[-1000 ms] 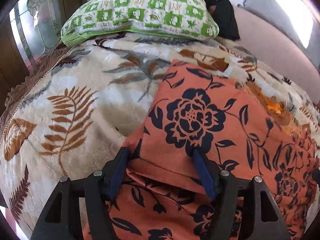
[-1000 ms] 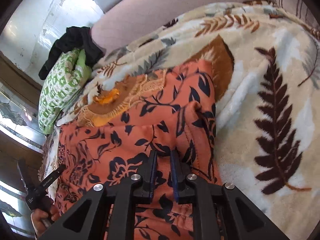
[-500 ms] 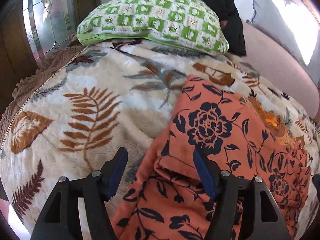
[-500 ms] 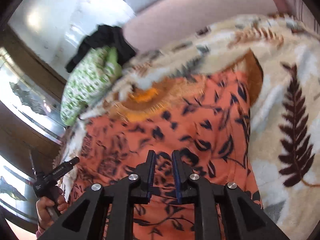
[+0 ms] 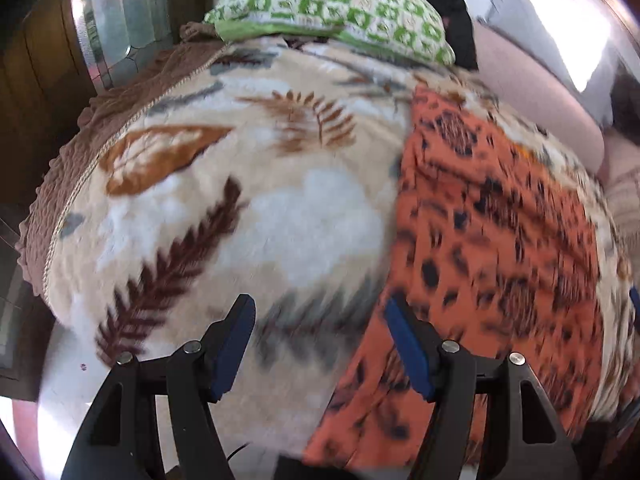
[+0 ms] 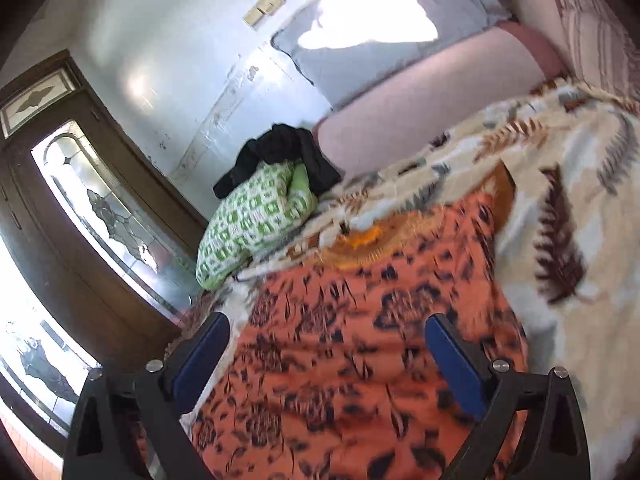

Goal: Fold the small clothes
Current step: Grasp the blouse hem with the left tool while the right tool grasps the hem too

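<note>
**Fold released; both grippers clear of garment**

Orange floral garment (image 6: 372,344) lies flat on the leaf-print blanket (image 5: 248,208), near the green checked pillow (image 6: 256,216). Right gripper (image 6: 332,364) has just been opening; its fingers stand spread above the cloth, pinching nothing. Left gripper (image 5: 320,348) is spread over the blanket beside the garment's edge, empty. Judged step: between folds. Next move likely needs a fresh pinch on an edge.

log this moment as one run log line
left gripper: open, empty, over blanket | right gripper: jaws just opened, nothing gripped | orange floral garment: lying on blanket, released
</note>
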`<state>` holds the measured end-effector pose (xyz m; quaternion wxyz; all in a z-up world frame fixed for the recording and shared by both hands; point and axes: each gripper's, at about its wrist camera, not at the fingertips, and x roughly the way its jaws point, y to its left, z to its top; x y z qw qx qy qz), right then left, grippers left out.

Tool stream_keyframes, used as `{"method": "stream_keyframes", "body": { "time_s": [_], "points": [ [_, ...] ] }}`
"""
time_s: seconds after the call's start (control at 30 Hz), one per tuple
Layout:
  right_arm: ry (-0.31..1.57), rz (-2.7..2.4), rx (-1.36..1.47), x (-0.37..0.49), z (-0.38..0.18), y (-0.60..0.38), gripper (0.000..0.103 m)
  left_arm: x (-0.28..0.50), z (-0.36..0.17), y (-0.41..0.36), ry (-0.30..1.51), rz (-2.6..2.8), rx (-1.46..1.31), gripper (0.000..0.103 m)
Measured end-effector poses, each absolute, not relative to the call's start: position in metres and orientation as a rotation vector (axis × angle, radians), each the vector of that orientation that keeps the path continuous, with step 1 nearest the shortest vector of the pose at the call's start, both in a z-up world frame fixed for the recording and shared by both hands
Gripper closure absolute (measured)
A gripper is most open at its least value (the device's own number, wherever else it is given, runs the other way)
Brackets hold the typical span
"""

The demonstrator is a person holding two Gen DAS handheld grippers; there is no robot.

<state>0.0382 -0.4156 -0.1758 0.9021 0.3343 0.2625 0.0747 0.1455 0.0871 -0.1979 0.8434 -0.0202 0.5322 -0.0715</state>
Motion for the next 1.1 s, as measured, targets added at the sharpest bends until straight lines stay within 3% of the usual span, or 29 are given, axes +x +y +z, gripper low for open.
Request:
{"method": "stream_keyframes", "body": {
  "time_s": [0.17, 0.23, 0.27, 0.53, 0.7, 0.87, 0.93, 1.03, 1.07, 1.1],
  "points": [
    [0.648, 0.108, 0.692, -0.004, -0.19, -0.414, 0.004, 0.115, -0.218, 0.105, 1.173, -0.236, -0.099, 0.035],
    [0.674, 0.073, 0.686, -0.021, -0.192, -0.416, 0.003, 0.111, -0.228, 0.102, 1.196, -0.305, -0.153, 0.051],
    [0.683, 0.061, 0.688, -0.027, -0.193, -0.417, 0.004, 0.11, -0.231, 0.1, 1.199, -0.333, -0.169, 0.054],
    [0.768, -0.052, 0.77, -0.072, -0.209, -0.438, 0.004, 0.11, -0.244, 0.075, 1.186, -0.47, -0.148, 0.057],
    [0.833, -0.094, 0.863, -0.087, -0.234, -0.45, 0.004, 0.112, -0.244, 0.083, 1.186, -0.471, -0.132, 0.085],
    [0.916, -0.102, 0.869, -0.088, -0.253, -0.444, 0.009, 0.109, -0.243, 0.086, 1.171, -0.509, -0.157, 0.084],
    [0.952, -0.094, 0.869, -0.084, -0.261, -0.439, 0.013, 0.107, -0.244, 0.082, 1.176, -0.541, -0.155, 0.07],
    [0.988, -0.098, 0.867, -0.082, -0.271, -0.433, 0.014, 0.107, -0.245, 0.078, 1.179, -0.557, -0.165, 0.069],
    [1.001, -0.1, 0.868, -0.082, -0.274, -0.431, 0.017, 0.106, -0.245, 0.077, 1.178, -0.556, -0.166, 0.074],
    [1.001, -0.102, 0.859, -0.083, -0.274, -0.43, 0.018, 0.106, -0.245, 0.077, 1.179, -0.555, -0.17, 0.093]
  ]
}}
